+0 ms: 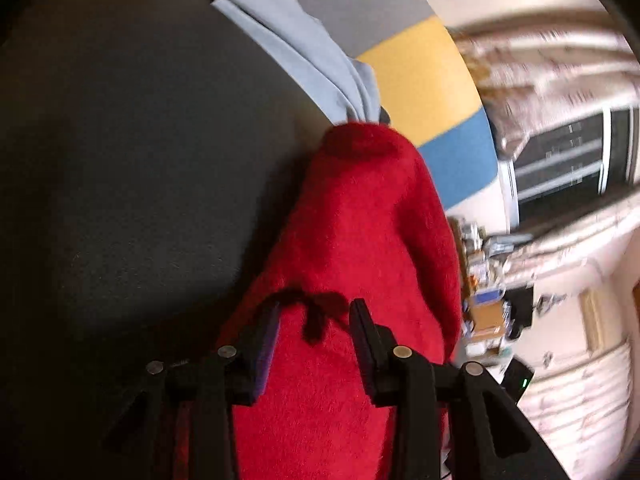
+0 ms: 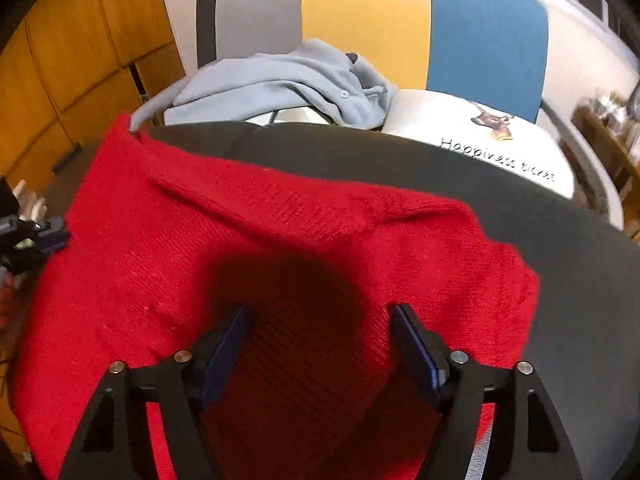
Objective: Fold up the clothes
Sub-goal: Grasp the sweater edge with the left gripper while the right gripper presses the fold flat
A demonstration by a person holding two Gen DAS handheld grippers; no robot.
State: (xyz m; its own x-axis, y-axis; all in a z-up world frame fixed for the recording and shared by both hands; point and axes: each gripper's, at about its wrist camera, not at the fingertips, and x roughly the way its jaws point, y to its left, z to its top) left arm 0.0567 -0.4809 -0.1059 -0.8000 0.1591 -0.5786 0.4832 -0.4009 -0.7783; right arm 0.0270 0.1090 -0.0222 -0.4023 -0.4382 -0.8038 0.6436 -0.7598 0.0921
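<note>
A fuzzy red knitted sweater (image 1: pixel 360 220) lies spread on a dark grey table top (image 1: pixel 140 140). In the left wrist view my left gripper (image 1: pixel 316 320) stands open just over the sweater's edge. Red cloth shows between its fingers, and the pads do not press on it. In the right wrist view the red sweater (image 2: pixel 160 240) fills the foreground, with folds along its far edge. My right gripper (image 2: pixel 320 320) hangs open above its middle and casts a round shadow on the knit. The left gripper (image 2: pixel 36 232) shows at the sweater's left edge.
A crumpled light blue garment (image 2: pixel 260 88) lies at the far edge of the table (image 2: pixel 560 240), next to a white printed cloth (image 2: pixel 460 128). Behind them stands a grey, yellow and blue panel (image 2: pixel 364 20). Wooden cabinets (image 2: pixel 80 40) are at the left.
</note>
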